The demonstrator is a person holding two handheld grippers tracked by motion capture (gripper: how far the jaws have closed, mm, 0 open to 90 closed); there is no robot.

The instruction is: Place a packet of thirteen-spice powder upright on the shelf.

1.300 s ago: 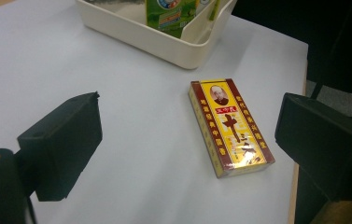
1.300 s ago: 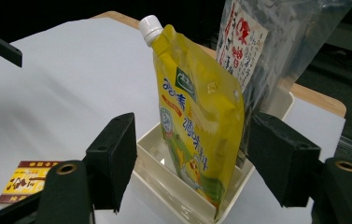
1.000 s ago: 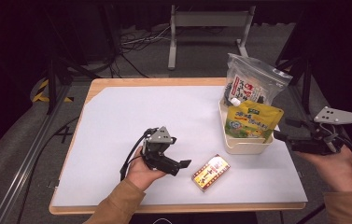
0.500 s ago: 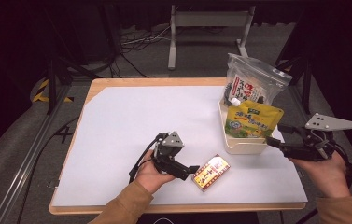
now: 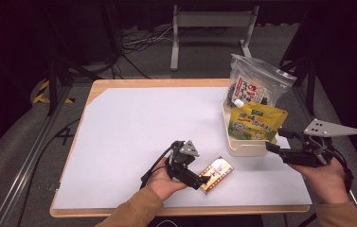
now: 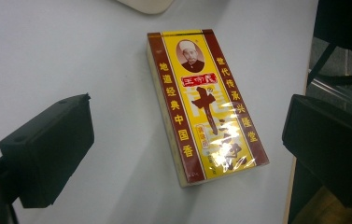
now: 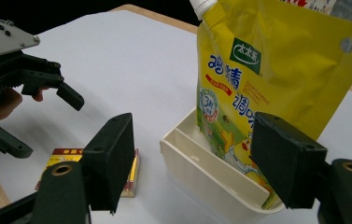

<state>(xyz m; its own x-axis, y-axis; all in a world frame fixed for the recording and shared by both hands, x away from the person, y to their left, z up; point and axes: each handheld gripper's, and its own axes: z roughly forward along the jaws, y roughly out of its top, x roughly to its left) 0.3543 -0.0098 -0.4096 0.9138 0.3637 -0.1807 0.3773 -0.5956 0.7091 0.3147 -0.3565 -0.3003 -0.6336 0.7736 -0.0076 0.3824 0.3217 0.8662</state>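
Observation:
A yellow and dark-red spice box [image 5: 217, 174] lies flat on the white table sheet near the front edge. My left gripper [image 5: 203, 178] is open right at the box's near end. In the left gripper view the box [image 6: 206, 107] lies between and just beyond the spread jaws of the left gripper [image 6: 185, 126], untouched. My right gripper [image 5: 274, 143] is open and empty at the front right corner of a cream bin [image 5: 247, 147]. In the right gripper view the right gripper [image 7: 199, 154] frames the bin [image 7: 211, 182] and a yellow spouted pouch [image 7: 267, 70] standing in it.
A clear bag [image 5: 256, 85] of dark contents stands at the bin's far end, behind the yellow pouch [image 5: 254, 123]. The right gripper view also holds the left gripper [image 7: 47, 121] and the box [image 7: 66, 153] behind one jaw. The table edge runs close on the right.
My left gripper has moved right and forward up to the spice box. The right gripper has come in leftward from off the table to the bin's corner.

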